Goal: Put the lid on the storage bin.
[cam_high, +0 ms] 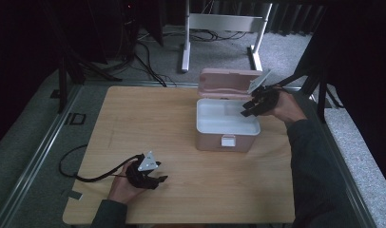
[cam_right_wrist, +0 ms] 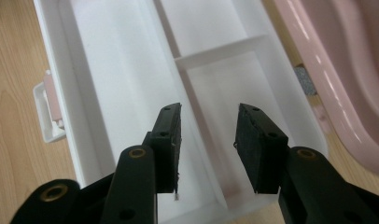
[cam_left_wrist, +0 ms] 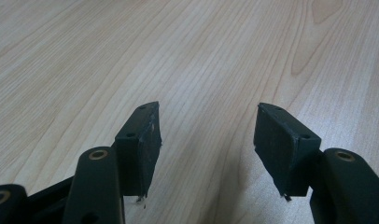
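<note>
Right gripper (cam_right_wrist: 207,140) jaws spread, nothing between pads, hovering over white tray (cam_right_wrist: 215,88) inside open pink box (cam_high: 227,124). Tray divider runs lengthwise directly below jaw gap, compartments either side. Lid (cam_high: 226,83) stands open behind, beyond jaws. Box sits right of table (cam_high: 134,123) centre; right hand (cam_high: 281,105) at its far-right corner, clearly nearer. Left gripper (cam_left_wrist: 206,135) jaws parted, empty, resting low over bare wood at near-left, well apart from box.

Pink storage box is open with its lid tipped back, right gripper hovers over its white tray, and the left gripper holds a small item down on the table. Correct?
Not quite. The left gripper holds nothing: in the left gripper view its jaws stand apart over bare wooden table. The rest stands.
</note>
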